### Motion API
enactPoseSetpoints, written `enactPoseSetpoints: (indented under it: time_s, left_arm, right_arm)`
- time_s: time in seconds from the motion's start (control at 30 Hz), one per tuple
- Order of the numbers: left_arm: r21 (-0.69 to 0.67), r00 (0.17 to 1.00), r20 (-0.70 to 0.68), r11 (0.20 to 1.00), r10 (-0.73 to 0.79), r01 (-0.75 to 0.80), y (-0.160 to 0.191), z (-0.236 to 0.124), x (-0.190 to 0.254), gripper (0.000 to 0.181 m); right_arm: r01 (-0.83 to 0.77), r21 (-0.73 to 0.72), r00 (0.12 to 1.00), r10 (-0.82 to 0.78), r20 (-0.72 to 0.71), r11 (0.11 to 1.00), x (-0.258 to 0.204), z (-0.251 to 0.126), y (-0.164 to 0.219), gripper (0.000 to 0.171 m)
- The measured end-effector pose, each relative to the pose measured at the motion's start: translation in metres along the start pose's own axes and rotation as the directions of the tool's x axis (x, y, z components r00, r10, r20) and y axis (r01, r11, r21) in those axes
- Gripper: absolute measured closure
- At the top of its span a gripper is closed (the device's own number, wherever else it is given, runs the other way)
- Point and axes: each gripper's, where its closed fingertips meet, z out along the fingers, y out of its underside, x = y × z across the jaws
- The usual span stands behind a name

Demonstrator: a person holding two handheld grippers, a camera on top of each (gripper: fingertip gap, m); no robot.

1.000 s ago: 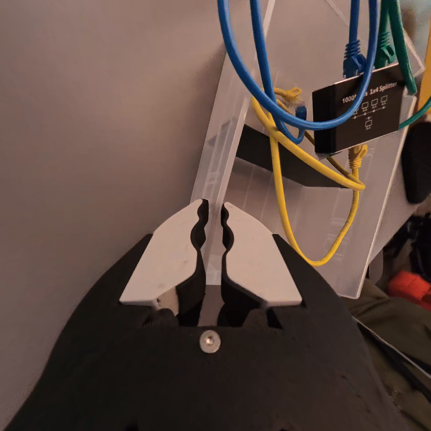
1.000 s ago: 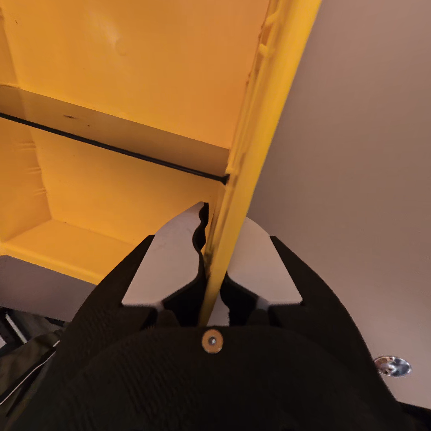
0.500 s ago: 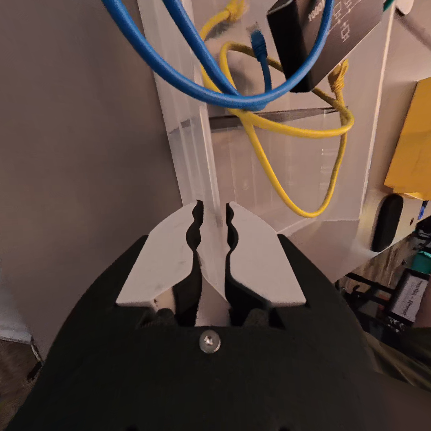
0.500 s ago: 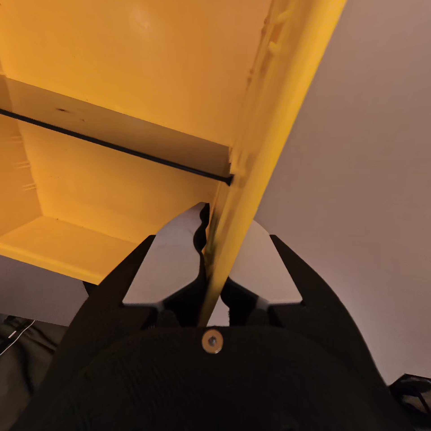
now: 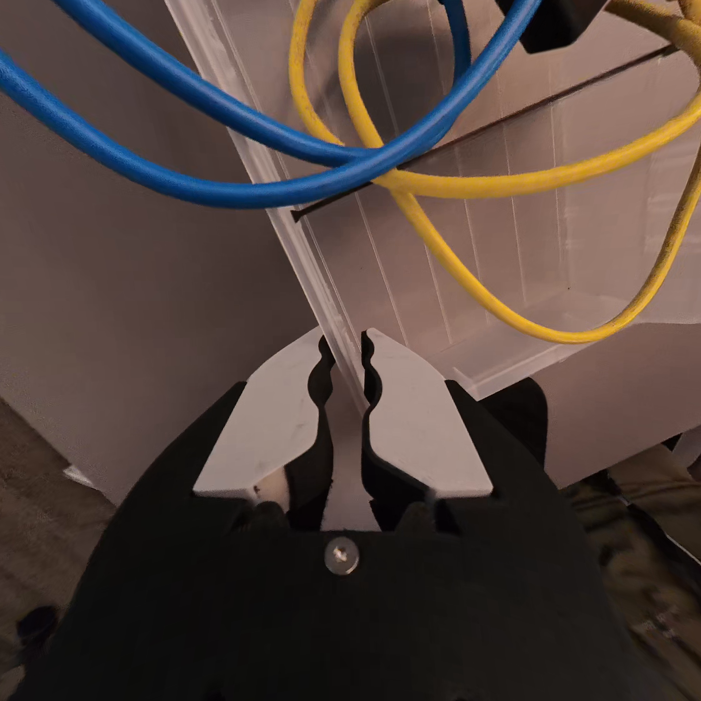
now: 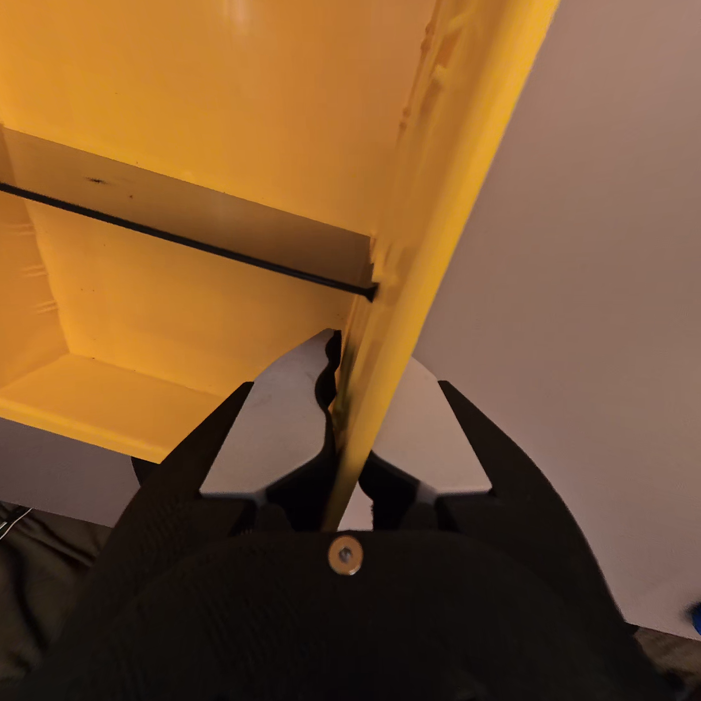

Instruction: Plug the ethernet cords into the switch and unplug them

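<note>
Left wrist view showed the left gripper pinching the side wall of a clear plastic bin, where blue ethernet cords crossed yellow ethernet cords below the black switch; no writing was legible. The right gripper clamped a yellow bin wall.

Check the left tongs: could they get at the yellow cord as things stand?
Probably not. The left tongs are closed on the clear bin's rim; they'd have to release first. The yellow cord hangs beyond, inside the bin, otherwise unobstructed.
</note>
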Motion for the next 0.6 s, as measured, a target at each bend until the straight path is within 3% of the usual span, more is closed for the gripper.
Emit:
enactPoseSetpoints:
  time_s: [0.17, 0.37, 0.6]
  left_arm:
    - [-0.009, 1.000, -0.005, 0.999, 0.031, -0.031, -0.007, 0.006, 0.015, 0.173]
    - [0.014, 0.978, -0.116, 0.985, -0.171, 0.173, -0.010, 0.005, 0.013, 0.170]
    - [0.140, 0.949, -0.119, 0.941, -0.293, 0.308, -0.018, -0.002, -0.021, 0.170]
  right_arm:
    - [0.009, 0.001, 1.000, -0.009, 0.004, 1.000, 0.003, 0.000, -0.004, 0.165]
    - [0.003, 0.008, 1.000, -0.003, 0.017, 1.000, 0.003, 0.000, -0.006, 0.163]
    - [-0.020, 0.004, 1.000, 0.020, 0.009, 1.000, 0.002, 0.000, -0.001, 0.164]
